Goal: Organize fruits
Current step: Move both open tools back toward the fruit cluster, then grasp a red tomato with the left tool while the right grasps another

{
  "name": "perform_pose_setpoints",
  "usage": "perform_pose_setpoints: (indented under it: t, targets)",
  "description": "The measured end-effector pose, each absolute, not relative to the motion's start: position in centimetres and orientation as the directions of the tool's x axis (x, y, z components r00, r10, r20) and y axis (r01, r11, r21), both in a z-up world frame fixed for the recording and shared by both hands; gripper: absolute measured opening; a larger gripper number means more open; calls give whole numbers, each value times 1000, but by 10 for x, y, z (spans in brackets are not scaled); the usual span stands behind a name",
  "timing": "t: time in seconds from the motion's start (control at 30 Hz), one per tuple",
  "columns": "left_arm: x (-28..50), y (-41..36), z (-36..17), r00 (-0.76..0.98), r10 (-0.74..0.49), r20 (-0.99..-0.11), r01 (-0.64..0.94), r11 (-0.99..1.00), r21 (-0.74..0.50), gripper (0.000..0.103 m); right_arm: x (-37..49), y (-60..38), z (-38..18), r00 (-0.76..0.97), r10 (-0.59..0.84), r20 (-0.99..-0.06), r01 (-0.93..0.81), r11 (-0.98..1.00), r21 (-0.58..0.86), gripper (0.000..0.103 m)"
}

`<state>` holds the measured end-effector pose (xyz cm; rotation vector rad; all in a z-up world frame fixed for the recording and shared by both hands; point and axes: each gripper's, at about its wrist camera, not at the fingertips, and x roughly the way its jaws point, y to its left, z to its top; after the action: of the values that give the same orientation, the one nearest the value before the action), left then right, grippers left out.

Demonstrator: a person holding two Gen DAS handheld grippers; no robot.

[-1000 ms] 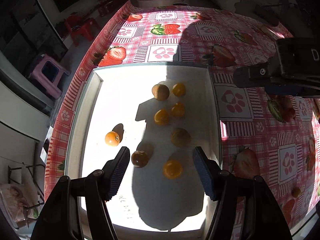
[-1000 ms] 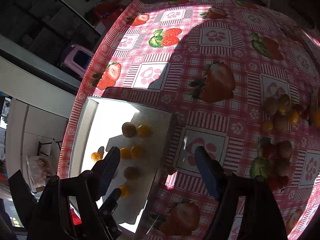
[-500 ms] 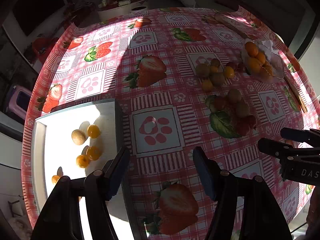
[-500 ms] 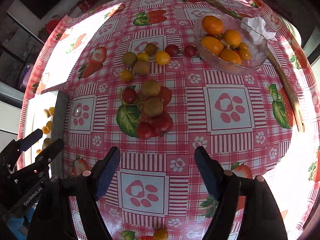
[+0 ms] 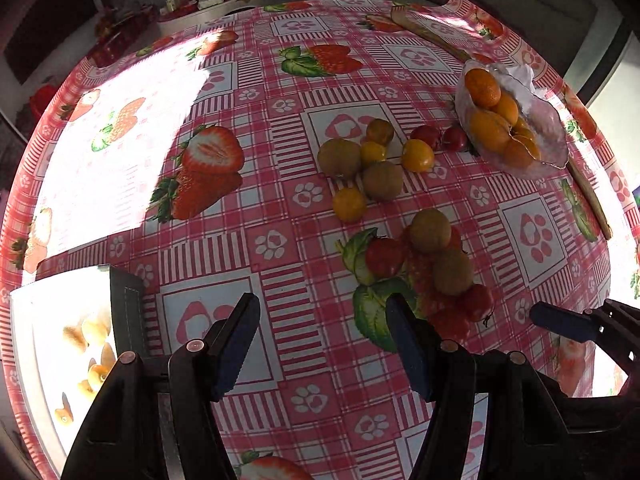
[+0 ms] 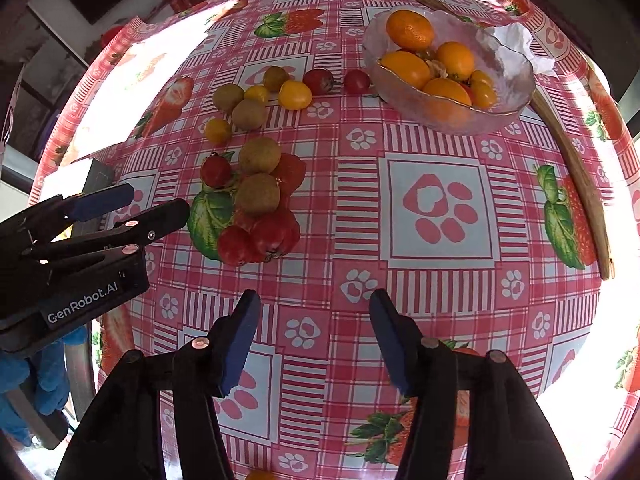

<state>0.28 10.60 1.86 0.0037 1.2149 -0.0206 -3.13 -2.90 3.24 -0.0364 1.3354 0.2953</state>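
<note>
your left tongs point(image 5: 322, 336) hang released and empty over the surface point(image 5: 256, 184), fingers spread wide, just short of the near cluster of fruit: red tomatoes point(image 5: 383, 257) and brown kiwis point(image 5: 430, 230) lying on a printed leaf. your right tongs point(image 6: 312, 336) are likewise released and empty, over a bare patch of cloth, well apart from any fruit. a second cluster of yellow tomatoes point(image 5: 349, 203) and kiwis sits farther off, and beyond it a glass bowl point(image 6: 516, 92) holds oranges point(image 6: 410, 29). the white tray point(image 5: 24, 344) at the left edge already carries several small yellow and brown fruits, washed out by sunlight, so exact count cannot be told. judgement: the sorting is partly done, with most fruit not yet moved, and the step in hand is the approach for a fresh pick. the next move calls for lowering the left tongs over one fruit at the edge of the near cluster, closing gently since the tomatoes look soft, and lifting clear without rolling the neighbours that touch it.
</note>
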Motion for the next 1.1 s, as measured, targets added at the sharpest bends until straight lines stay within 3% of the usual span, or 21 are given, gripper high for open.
perform_pose_setpoints:
  t: [0.47, 0.67, 0.8, 1.1]
  targets:
    - [30, 87, 11, 353, -16, -935, 30, 1000, -6, 66, -14, -15, 27, 261, 230, -937, -360, 924, 127, 57]
    - [32, 89, 13, 358, -8, -934, 1, 1000, -9, 51, -7, -11, 27, 276, 252, -928, -386, 913, 133, 41]
    - [33, 93, 15, 361, -5, -933, -21, 1000, -14, 22, -7, -11, 27, 255, 282, -925, -382, 908, 172, 24]
    - [9, 101, 24, 359, -52, -932, -26, 997, -66, 21, -9, -30, 33, 212, 344, -915, -276, 919, 282, 24]
